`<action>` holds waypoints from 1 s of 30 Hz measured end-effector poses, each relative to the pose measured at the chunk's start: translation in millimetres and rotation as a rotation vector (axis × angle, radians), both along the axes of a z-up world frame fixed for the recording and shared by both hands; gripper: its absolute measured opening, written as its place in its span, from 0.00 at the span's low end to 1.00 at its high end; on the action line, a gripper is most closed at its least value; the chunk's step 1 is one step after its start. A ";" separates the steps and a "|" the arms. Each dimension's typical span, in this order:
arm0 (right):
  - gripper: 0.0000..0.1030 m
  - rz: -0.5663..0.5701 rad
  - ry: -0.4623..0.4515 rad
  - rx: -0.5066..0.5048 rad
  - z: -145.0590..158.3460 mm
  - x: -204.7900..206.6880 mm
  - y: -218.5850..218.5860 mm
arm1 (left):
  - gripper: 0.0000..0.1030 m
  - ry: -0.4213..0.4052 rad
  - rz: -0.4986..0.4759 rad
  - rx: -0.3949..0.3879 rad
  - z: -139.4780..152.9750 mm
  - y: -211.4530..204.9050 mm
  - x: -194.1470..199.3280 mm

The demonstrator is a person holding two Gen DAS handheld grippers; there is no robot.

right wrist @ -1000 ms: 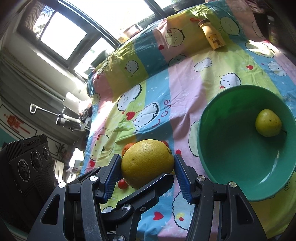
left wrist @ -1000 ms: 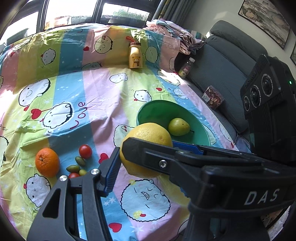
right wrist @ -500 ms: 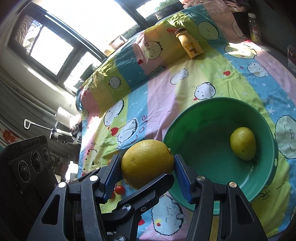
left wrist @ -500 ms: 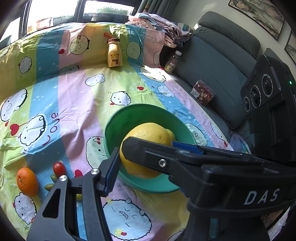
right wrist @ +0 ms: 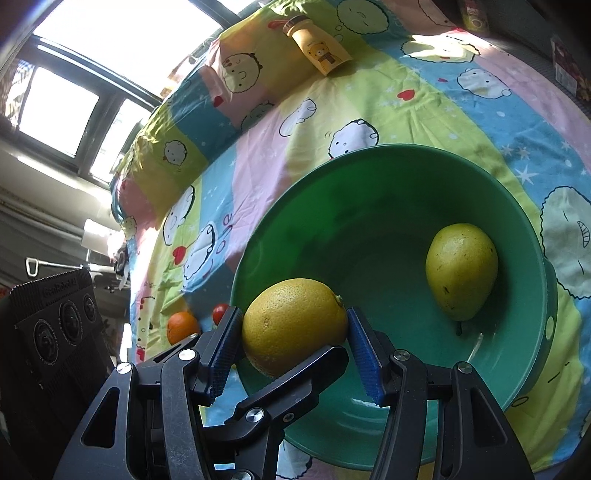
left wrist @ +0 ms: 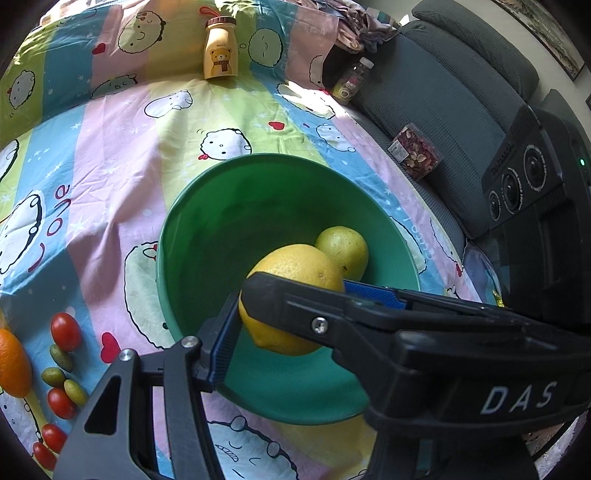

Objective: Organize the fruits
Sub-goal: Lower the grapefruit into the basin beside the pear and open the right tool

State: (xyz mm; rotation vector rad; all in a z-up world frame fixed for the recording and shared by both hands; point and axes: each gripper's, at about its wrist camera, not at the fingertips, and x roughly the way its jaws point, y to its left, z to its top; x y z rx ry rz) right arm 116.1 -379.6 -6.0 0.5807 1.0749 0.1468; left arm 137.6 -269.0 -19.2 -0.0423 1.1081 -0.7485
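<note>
Both grippers (left wrist: 295,314) (right wrist: 295,332) clasp the grapefruit (right wrist: 293,325); only the left view shows olives (left wrist: 61,358)

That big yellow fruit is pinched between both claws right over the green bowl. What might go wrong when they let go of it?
The grapefruit hangs near the green bowl's near rim, so it may clip the edge and roll out onto the cloth.

It is round and the bowl slopes, so it will likely roll and bump the pear.

The left gripper and right gripper both clamp it; if one opens first, it could twist sideways.

grey sofa (left wrist: 443,92) | bright windows (right wrist: 59,107) | framed pic (left wrist: 543,33)
</note>
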 end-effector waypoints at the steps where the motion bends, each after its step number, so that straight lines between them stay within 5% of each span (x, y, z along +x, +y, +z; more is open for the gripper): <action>1: 0.58 -0.001 0.005 -0.001 -1.8 0.5 -0.6 | 0.52 0.004 -0.001 0.002 -1.2 -0.8 0.5; 17: 0.58 -0.008 0.077 -0.032 -9.9 14.1 -1.0 | 0.53 0.056 0.007 0.047 -10.5 -8.5 9.4; 30: 0.58 -0.010 0.149 0.078 -28.1 23.8 -10.7 | 0.52 0.113 0.037 0.140 -14.8 -15.2 17.3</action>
